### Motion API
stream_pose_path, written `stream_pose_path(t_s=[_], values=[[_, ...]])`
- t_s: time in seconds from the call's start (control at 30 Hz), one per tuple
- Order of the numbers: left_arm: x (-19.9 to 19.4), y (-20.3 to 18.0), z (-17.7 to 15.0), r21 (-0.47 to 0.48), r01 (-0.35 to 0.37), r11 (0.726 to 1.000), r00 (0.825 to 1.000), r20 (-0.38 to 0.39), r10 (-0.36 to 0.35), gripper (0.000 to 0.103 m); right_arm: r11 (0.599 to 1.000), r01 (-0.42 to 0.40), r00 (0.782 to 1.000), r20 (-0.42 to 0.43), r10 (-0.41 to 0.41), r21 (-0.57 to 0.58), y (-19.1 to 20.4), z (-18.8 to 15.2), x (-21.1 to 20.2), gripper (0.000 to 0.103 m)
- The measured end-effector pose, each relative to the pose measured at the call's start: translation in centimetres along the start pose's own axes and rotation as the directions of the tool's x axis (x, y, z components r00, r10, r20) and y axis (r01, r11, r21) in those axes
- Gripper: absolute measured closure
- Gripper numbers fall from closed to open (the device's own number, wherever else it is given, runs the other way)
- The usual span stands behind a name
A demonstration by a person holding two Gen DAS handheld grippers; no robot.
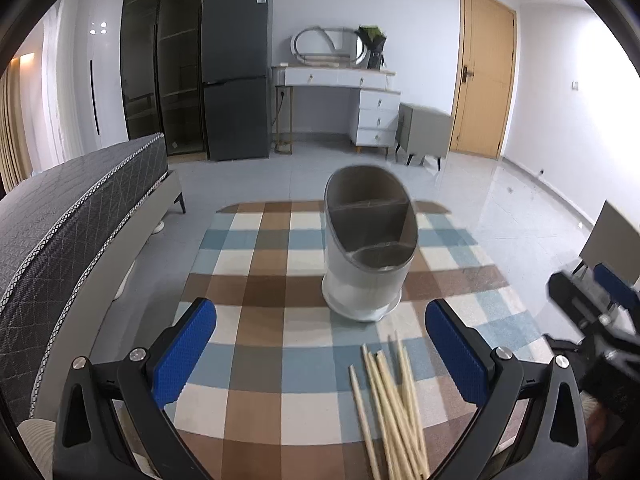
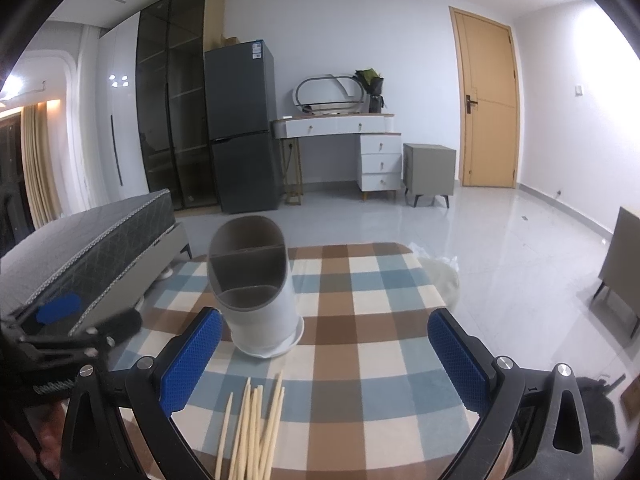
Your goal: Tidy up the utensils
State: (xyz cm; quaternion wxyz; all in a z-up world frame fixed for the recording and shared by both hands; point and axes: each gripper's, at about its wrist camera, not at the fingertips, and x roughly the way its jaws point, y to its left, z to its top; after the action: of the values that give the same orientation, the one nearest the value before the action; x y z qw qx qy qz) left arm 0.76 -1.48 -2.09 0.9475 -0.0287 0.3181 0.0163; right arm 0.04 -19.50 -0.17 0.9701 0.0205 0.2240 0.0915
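Note:
A white utensil holder (image 1: 368, 248) with a grey divided inside stands on the checked tablecloth (image 1: 260, 280); its compartments look empty. It also shows in the right wrist view (image 2: 256, 288). Several pale wooden chopsticks (image 1: 390, 408) lie loose in front of it, near the table's front edge, and also show in the right wrist view (image 2: 254, 428). My left gripper (image 1: 320, 352) is open and empty, above the cloth, with the chopsticks near its right finger. My right gripper (image 2: 326, 358) is open and empty, with the chopsticks near its left finger.
The right gripper's body (image 1: 592, 312) shows at the right edge of the left view; the left gripper's body (image 2: 68, 328) at the left of the right view. A grey bed (image 1: 72, 216) lies left. A white plastic bag (image 2: 440, 272) sits at the table's far right.

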Motion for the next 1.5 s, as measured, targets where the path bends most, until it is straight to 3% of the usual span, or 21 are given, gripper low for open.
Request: stream_pose_path(t_s=[0.13,0.2,0.23,0.33,0.37,0.5,0.57,0.7,0.9,1.0,1.07,1.13,1.17,1.37,1.5], values=[[2.5,0.3,-0.7,0.015,-0.006,1.0,0.992,-0.127,0.008,0.001,1.0,0.004,1.0,-0.027,-0.004,0.012,-0.3,0.0,0.9,0.0],[4.8,0.2,-1.5,0.023,-0.005,1.0,0.971,-0.239,0.01,0.001,1.0,0.008,0.998,-0.055,-0.007,0.015,-0.5,-0.2,1.6,0.0],[5.5,0.1,-1.8,0.018,0.002,1.0,0.969,-0.246,0.003,0.001,1.0,0.0,0.996,-0.086,0.002,0.021,-0.6,-0.3,2.3,0.0],[8.0,-0.1,-3.4,0.049,-0.016,0.999,0.901,-0.432,0.036,0.001,0.999,-0.013,0.99,-0.14,0.02,0.05,-1.2,-0.7,3.7,0.0],[8.6,0.0,-3.7,0.042,-0.01,0.999,0.889,-0.457,0.028,0.001,0.998,-0.016,0.988,-0.151,0.025,0.057,-1.4,-0.8,3.9,0.0],[10.5,0.1,-4.6,0.018,-0.008,1.0,0.847,-0.531,0.016,0.002,0.995,-0.023,0.981,-0.19,0.04,0.093,-2.3,-0.9,5.2,0.0],[11.7,0.2,-4.9,0.054,-0.037,0.998,0.842,-0.536,0.06,0.003,0.994,-0.023,0.976,-0.212,0.045,0.105,-2.7,-0.9,5.9,0.0],[13.2,-0.4,-5.5,0.082,-0.044,0.996,0.814,-0.575,0.083,0.013,0.991,-0.039,0.967,-0.246,0.069,0.126,-3.1,-1.0,6.9,0.0],[14.6,-1.2,-5.7,0.094,-0.041,0.995,0.779,-0.621,0.09,0.039,0.985,-0.058,0.954,-0.282,0.102,0.161,-3.7,-1.2,7.7,0.0],[14.3,-2.0,-5.5,0.114,-0.034,0.993,0.786,-0.61,0.097,0.05,0.981,-0.063,0.947,-0.299,0.117,0.185,-4.2,-1.4,8.0,0.0],[14.0,-2.7,-5.3,0.139,-0.012,0.99,0.793,-0.601,0.094,0.066,0.979,-0.059,0.944,-0.309,0.118,0.194,-4.5,-1.5,8.1,0.0],[13.9,-3.7,-5.3,0.144,0.021,0.989,0.795,-0.602,0.071,0.092,0.977,-0.05,0.938,-0.327,0.117,0.206,-4.7,-1.8,8.4,0.0],[13.6,-4.1,-5.4,0.143,0.04,0.989,0.797,-0.602,0.055,0.099,0.976,-0.05,0.935,-0.334,0.12,0.211,-4.7,-1.9,8.6,0.0],[13.0,-3.3,-4.7,0.044,0.065,0.997,0.811,-0.585,-0.027,0.103,0.962,-0.067,0.893,-0.413,0.177,0.266,-4.8,-3.3,10.2,0.001],[11.7,-1.5,-4.2,-0.038,0.109,0.993,0.835,-0.539,-0.112,0.103,0.961,-0.06,0.865,-0.466,0.185,0.27,-4.5,-4.3,11.1,0.017]])
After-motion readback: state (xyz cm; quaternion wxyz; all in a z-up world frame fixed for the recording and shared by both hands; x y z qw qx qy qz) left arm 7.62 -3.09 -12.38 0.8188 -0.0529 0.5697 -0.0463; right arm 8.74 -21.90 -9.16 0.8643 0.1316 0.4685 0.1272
